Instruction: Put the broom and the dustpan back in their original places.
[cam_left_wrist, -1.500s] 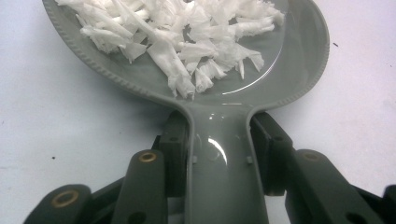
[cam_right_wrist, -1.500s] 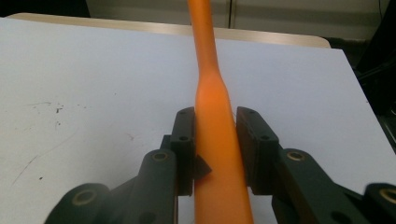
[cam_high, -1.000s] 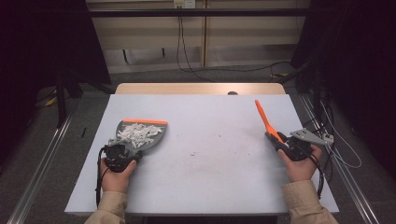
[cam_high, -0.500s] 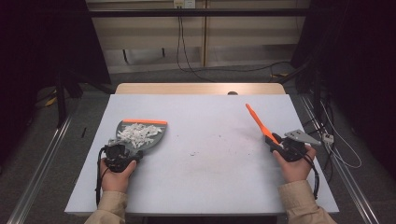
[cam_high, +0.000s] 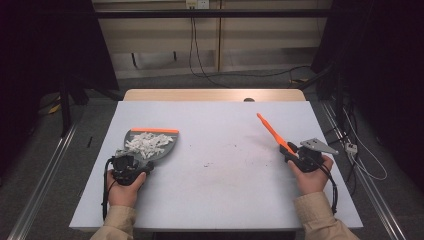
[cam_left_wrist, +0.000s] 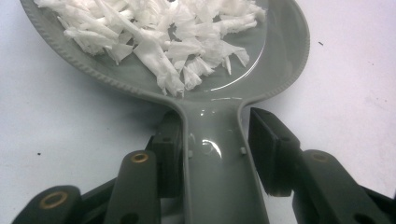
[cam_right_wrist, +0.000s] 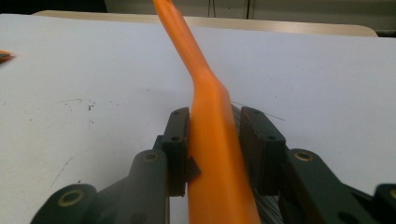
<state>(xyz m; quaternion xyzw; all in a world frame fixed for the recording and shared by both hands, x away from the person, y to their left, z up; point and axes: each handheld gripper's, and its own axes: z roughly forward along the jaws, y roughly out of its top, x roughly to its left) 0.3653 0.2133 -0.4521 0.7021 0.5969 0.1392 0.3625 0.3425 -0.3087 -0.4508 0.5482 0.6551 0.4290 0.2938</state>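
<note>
The grey dustpan (cam_high: 150, 144), heaped with white paper shreds (cam_left_wrist: 159, 32), lay on the worktop (cam_high: 225, 195), well apart from the orange brush (cam_high: 272, 132). Nothing stood between them. The left gripper (cam_high: 126, 167) had just been opening, its jaws loose around the pan's handle. The right gripper (cam_high: 300, 157) had also been easing open, its jaws just beside the brush between them.

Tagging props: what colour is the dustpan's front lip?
Orange strip on a grey dustpan; the lip shows best in the high view.

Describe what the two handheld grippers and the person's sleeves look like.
Both sleeves are tan. The left gripper and right gripper are black, with brass-coloured pivot rivets. A black cable trails from the left one; the right carries a grey three-cornered plate.
</note>
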